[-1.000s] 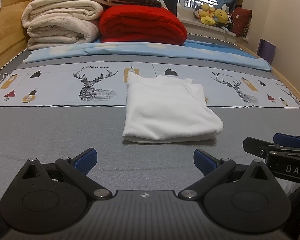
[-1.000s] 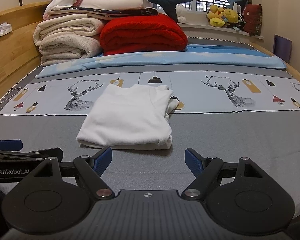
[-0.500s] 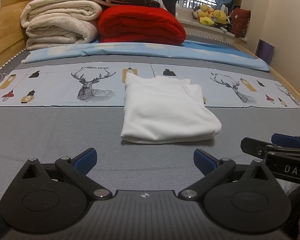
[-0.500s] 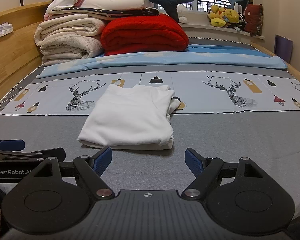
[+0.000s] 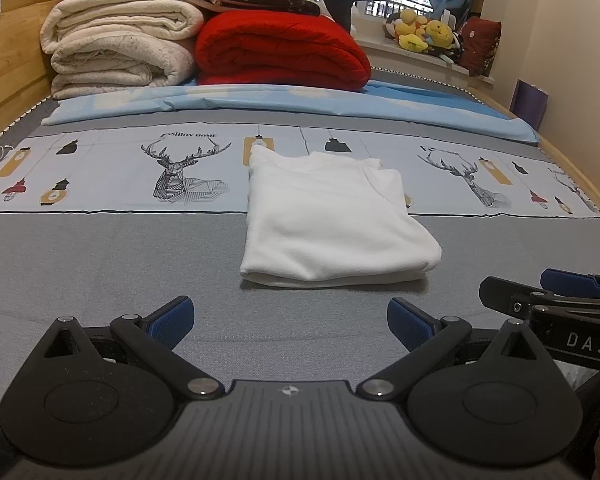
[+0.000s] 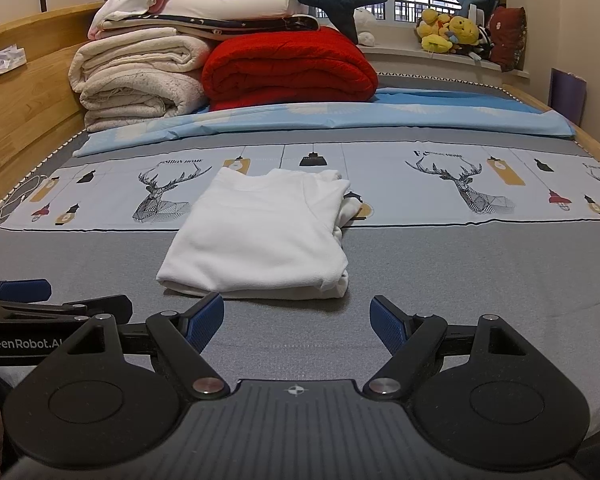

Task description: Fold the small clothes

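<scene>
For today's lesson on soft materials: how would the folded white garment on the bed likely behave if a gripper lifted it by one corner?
The white garment is probably floppy: its stacked layers look loose and would likely unfold. It seems thin, so probably light.

1. The left gripper is held low and level, its blue-padded fingers spread wide apart with nothing between them.
2. The right gripper is held alongside in the same pose, its fingers likewise parted and empty.
3. Each gripper is seen side-on at the edge of the other's view.
</scene>
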`<state>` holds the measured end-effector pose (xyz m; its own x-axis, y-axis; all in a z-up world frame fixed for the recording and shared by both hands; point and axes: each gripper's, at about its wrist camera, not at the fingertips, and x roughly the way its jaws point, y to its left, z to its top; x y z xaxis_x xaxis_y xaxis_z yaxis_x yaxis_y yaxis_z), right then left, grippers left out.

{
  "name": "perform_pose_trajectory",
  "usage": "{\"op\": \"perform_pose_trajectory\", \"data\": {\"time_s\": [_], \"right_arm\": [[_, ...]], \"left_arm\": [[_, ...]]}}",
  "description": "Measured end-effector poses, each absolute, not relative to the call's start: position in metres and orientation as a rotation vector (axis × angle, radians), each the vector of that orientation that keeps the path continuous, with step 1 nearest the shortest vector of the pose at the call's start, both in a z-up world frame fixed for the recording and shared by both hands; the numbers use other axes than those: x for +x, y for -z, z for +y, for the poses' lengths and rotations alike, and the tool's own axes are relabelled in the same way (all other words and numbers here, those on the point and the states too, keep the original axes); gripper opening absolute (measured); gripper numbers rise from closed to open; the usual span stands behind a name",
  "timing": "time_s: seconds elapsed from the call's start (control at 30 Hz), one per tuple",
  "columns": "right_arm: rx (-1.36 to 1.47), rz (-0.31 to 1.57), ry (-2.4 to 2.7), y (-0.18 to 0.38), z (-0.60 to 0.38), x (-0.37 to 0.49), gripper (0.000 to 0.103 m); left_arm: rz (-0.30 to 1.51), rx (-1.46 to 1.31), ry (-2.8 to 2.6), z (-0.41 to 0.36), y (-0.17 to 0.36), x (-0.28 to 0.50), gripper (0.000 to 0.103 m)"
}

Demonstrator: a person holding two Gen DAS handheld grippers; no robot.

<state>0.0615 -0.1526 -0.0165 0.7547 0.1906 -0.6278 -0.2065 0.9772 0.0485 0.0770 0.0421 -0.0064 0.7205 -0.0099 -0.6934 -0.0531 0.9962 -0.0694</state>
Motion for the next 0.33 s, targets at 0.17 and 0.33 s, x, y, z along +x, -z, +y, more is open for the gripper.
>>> {"op": "perform_pose_trajectory", "data": {"time_s": [0.17, 0.33], "right_arm": [[-0.024, 0.682, -0.218, 0.0167, -0.1528, 0.0614, 0.081], [-0.024, 0.684, -0.219, 0.0174, -0.1527, 0.061, 0.081]], "left_arm": [[0.764, -0.085, -0.02, 0.0413, 0.0064, 0.0763, 0.103], [0.762, -0.088, -0.024, 0.0412, 0.006, 0.0761, 0.103]]}}
